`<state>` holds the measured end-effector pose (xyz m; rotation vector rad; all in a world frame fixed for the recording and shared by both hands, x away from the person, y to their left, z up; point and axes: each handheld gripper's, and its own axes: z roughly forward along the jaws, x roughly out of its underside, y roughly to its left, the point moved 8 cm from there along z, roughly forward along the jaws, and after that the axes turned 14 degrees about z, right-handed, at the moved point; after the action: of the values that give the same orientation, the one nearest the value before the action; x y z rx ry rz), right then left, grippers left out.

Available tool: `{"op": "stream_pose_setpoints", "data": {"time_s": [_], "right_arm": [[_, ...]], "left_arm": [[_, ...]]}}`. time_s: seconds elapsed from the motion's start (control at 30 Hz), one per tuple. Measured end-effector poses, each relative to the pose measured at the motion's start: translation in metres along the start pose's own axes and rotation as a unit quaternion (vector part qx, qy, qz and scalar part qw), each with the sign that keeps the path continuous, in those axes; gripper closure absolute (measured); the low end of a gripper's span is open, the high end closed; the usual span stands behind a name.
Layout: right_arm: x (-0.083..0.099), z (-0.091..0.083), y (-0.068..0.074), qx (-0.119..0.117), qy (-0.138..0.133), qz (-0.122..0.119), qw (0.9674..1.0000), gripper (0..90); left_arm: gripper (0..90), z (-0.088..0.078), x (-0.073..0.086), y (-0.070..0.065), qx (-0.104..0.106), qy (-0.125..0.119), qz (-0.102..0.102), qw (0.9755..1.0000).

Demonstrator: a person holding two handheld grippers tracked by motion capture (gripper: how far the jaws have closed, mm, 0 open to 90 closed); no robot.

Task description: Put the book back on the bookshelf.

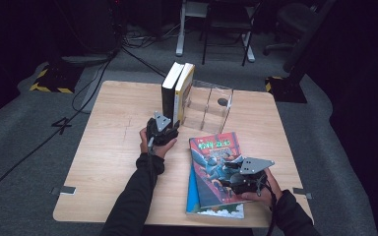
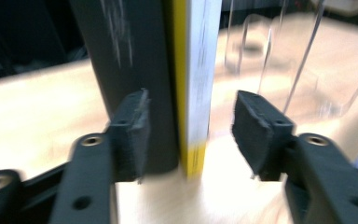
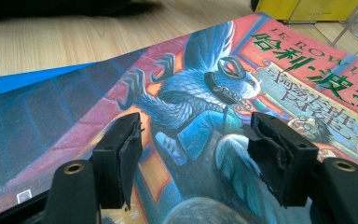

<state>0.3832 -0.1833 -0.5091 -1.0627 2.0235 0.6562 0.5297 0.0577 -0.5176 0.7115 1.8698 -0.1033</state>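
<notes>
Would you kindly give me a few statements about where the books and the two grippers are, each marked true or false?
1. Two books stand upright beside the clear plastic organizer. True: a black book and a yellow book.
2. The left gripper is clamped tight on both books. False: a gap shows between its right pad and the yellow book, so the jaws stand open around them.
3. The colourful book lies flat on top of a blue book. True.
4. The right gripper holds the colourful book off the table. False: its open jaws sit over the flat cover.
5. The organizer is full of books. False: its compartments hold none.
</notes>
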Motion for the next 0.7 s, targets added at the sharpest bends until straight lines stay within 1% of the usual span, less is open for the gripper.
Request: {"op": "stream_pose_setpoints", "data": {"time_s": [0.03,0.07,0.13,0.2,0.23,0.27,0.3,0.33,0.37,0.4,0.43,0.5,0.57,0.6,0.7], "right_arm": [[0.000,0.000,0.000,0.000,0.000,0.000,1.0000,35.7],[0.000,0.000,0.000,0.000,0.000,0.001,1.0000,35.7],[0.000,0.000,0.000,0.001,0.000,0.002,1.0000,35.7],[0.000,0.001,0.000,0.000,0.000,0.003,1.0000,35.7],[0.000,0.001,0.000,-0.001,0.000,0.003,1.0000,35.6],[0.000,0.001,0.000,-0.001,-0.001,0.004,1.0000,35.6],[0.000,0.001,0.000,-0.001,-0.001,0.004,1.0000,35.6],[0.000,0.001,0.000,-0.002,0.000,0.005,1.0000,35.5],[0.000,0.001,0.000,-0.002,0.000,0.006,1.0000,35.5],[0.000,0.001,0.000,-0.002,0.000,0.006,1.0000,35.5],[0.000,0.001,0.000,-0.002,-0.001,0.006,1.0000,35.7],[0.000,0.001,0.000,-0.002,-0.001,0.005,1.0000,35.7],[0.000,0.000,0.000,-0.004,-0.001,0.006,1.0000,35.6],[0.000,0.001,-0.001,-0.004,-0.001,0.006,1.0000,35.2],[0.000,0.001,-0.001,-0.004,-0.002,0.006,1.0000,35.3]], "left_arm": [[54.0,0.001,0.004,0.000,0.002,0.007,-0.001,1.0000],[56.9,0.002,0.007,-0.001,0.011,0.014,-0.005,0.9998],[61.3,0.005,0.011,-0.002,0.014,0.023,-0.004,0.9996],[70.5,0.009,0.010,-0.006,0.026,0.030,0.014,0.9991],[71.0,0.011,0.010,-0.008,0.028,0.034,0.020,0.9988],[71.9,0.011,0.010,-0.008,0.028,0.034,0.020,0.9988],[71.9,0.015,0.009,-0.010,0.029,0.043,0.028,0.9983],[73.6,0.018,0.009,-0.009,0.017,0.053,0.033,0.9979],[75.8,0.020,0.008,-0.009,0.018,0.057,0.027,0.9979],[74.6,0.021,0.008,-0.008,0.023,0.057,0.020,0.9979],[73.8,0.023,0.007,-0.007,0.020,0.055,0.021,0.9981],[73.0,0.026,0.006,-0.007,0.025,0.054,0.019,0.9981],[72.8,0.027,0.004,-0.007,0.022,0.058,0.026,0.9977],[72.9,0.028,0.004,-0.006,0.024,0.059,0.027,0.9976],[73.4,0.031,0.002,-0.005,0.022,0.063,0.022,0.9975]]}}
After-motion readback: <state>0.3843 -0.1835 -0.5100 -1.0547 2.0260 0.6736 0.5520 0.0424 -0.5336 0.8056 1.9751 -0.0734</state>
